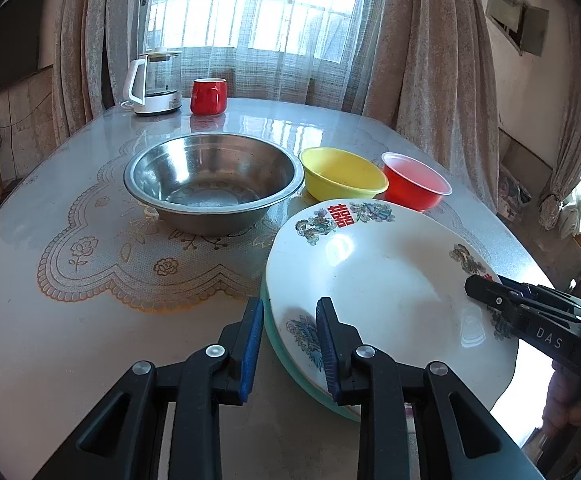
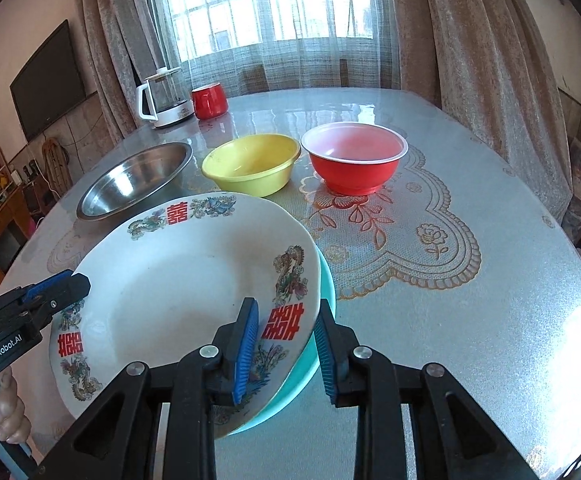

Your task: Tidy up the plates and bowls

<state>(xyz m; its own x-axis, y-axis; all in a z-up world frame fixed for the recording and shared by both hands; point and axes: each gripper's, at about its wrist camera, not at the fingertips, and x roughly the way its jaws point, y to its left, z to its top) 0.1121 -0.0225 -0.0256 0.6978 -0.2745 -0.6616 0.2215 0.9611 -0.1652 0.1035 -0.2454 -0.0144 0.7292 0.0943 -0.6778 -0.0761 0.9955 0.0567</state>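
Two plates, stacked, near edge of the table [image 2: 490, 300]: white plate [image 1: 382, 280] with red double-happiness marks and dragon-phoenix prints on top, teal plate [image 2: 324, 300] beneath it, only its rim showing.

My left gripper [image 1: 288, 344]: parted, fingers straddling the stack's left rim, one blue pad over the white plate, the other out over the tabletop; whether either pad touches, I cannot tell.

My right gripper [image 2: 288, 350]: parted likewise across the right rim, inner pad over the white plate, outer pad just beside the teal rim; contact not discernible.

Three bowls in a row beyond the plates: steel bowl [image 1: 214, 182] on the left, yellow bowl [image 1: 344, 176] in the middle, red bowl [image 1: 416, 180] with pale inside on the right. Yellow and red sit just beside each other.

Far end, near the curtained window: glass kettle [image 1: 156, 82] with white handle and red mug [image 1: 208, 96], side by side.

Lace-pattern mat [image 2: 410, 240] lies under the table's glossy cover
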